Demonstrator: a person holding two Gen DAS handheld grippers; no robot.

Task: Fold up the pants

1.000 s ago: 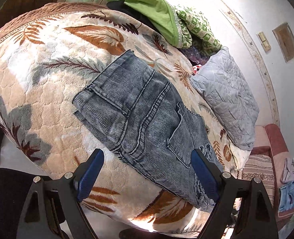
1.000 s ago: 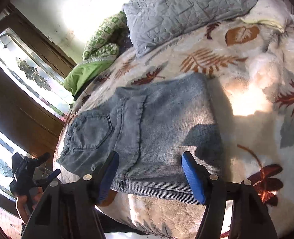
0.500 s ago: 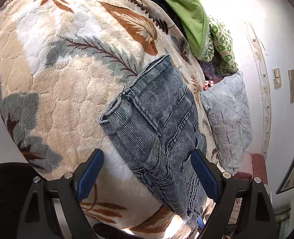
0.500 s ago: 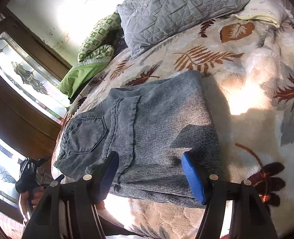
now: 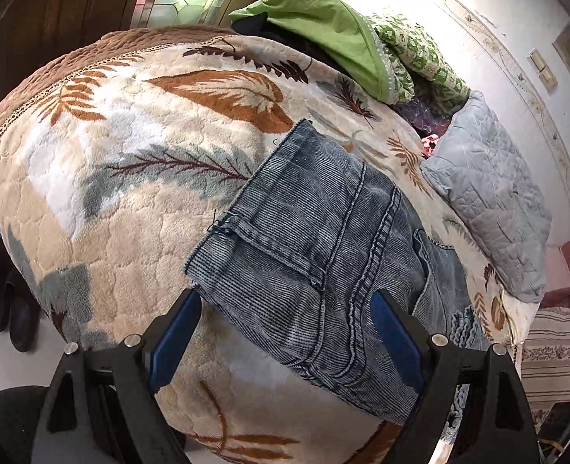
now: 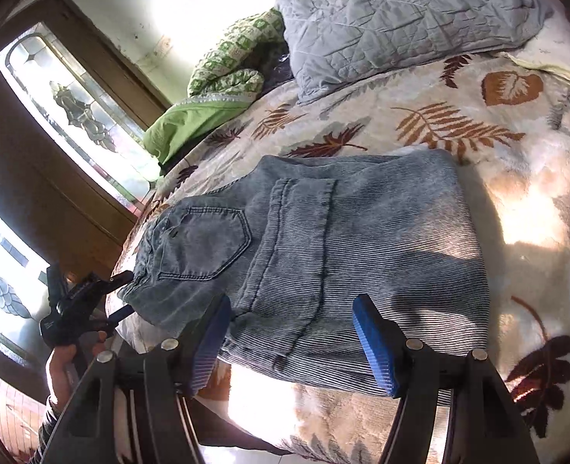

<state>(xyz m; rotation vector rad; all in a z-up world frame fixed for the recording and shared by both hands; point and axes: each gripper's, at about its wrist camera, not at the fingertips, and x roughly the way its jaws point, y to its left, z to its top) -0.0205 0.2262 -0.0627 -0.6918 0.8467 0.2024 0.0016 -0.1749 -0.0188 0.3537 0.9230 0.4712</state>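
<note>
Blue-padded fingers of the left gripper stand spread wide, nothing between them, hovering over the near edge of the folded jeans; whether a pad grazes the denim I cannot tell. The right gripper is the same: its fingers gape wide and hold nothing, poised above the near hem of the pants. From the right wrist view the left gripper also shows at the bed's edge, gripped by the person's hand, just beside the waistband end of the jeans.

The grey-blue corduroy-ribbed jeans lie folded into a compact block, back pocket facing up, near the bed's edge on a plush leaf-patterned blanket. Further back rests a grey quilted pillow, and beside it a green cloth piled with a green-and-white patterned quilt. Behind stands a wooden door with leaded glass.
</note>
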